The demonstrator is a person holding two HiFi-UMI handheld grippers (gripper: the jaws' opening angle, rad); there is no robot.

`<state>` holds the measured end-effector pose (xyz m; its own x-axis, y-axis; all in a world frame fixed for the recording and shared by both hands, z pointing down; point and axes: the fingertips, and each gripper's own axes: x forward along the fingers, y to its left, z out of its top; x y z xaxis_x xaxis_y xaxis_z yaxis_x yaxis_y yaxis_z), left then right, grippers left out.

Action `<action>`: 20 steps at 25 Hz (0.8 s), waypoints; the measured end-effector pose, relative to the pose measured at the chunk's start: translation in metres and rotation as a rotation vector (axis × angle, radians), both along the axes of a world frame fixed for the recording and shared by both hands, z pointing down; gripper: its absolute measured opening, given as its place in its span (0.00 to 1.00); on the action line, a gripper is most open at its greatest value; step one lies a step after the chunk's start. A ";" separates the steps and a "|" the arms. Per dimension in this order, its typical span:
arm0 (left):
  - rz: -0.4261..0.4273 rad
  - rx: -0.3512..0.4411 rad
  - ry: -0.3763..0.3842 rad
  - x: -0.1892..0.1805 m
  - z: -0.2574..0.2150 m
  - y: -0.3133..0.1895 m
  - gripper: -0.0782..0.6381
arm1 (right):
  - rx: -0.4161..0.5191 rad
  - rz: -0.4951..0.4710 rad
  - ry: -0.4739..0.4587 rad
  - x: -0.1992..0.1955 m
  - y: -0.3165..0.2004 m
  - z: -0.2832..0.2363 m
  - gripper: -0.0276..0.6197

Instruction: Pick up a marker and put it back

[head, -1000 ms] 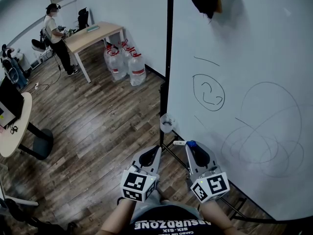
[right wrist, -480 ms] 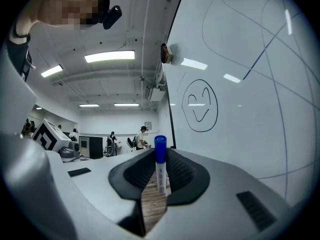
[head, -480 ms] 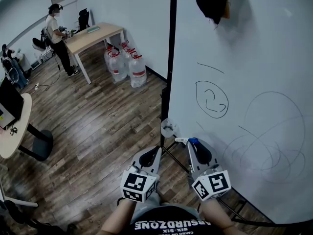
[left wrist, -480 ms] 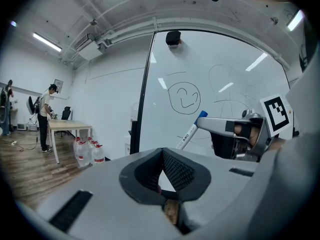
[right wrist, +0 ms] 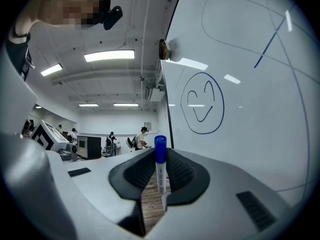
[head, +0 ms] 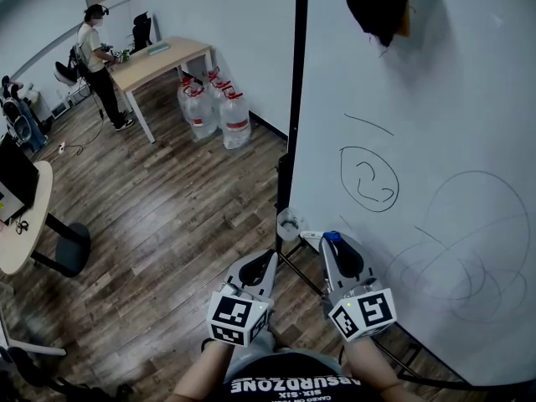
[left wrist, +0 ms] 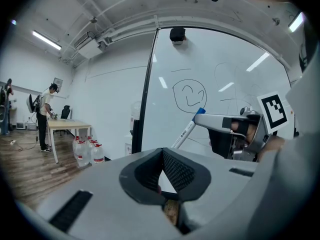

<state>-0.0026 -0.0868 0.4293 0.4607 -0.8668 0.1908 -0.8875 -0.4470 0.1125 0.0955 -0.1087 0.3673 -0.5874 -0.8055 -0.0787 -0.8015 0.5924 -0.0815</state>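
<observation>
The right gripper (head: 335, 245) has its jaws clamped partway shut on the white marker with a blue cap (right wrist: 159, 149). That's lower centre of the frame, beside the big white whiteboard (head: 435, 99), probably so it can go back to its spot. The left gripper (head: 268, 256) is pinched closed with nothing in it, parked out of the way.

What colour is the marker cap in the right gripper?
Blue cap on a white marker; it shows best in the right gripper view.

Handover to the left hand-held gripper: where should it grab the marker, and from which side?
Take the marker by its white barrel, the free length sticking out of the right hand-held gripper; the blue cap sits at its jaws. Come from the person's left, with the left hand-held gripper opened first and its jaws across the barrel.
</observation>
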 end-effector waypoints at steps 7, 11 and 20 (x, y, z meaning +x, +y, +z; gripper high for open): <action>0.004 -0.002 0.002 -0.004 0.002 -0.013 0.12 | 0.005 0.003 0.005 -0.007 -0.014 0.000 0.14; 0.011 -0.015 0.002 -0.007 0.003 -0.019 0.12 | 0.011 0.009 0.016 -0.010 -0.021 0.001 0.14; 0.022 -0.015 0.013 -0.015 0.005 -0.032 0.12 | 0.014 0.026 0.033 -0.020 -0.036 0.003 0.14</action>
<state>-0.0180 -0.1190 0.4340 0.4818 -0.8537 0.1975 -0.8761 -0.4642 0.1303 0.0754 -0.1446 0.3706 -0.5691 -0.8192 -0.0711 -0.8185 0.5726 -0.0470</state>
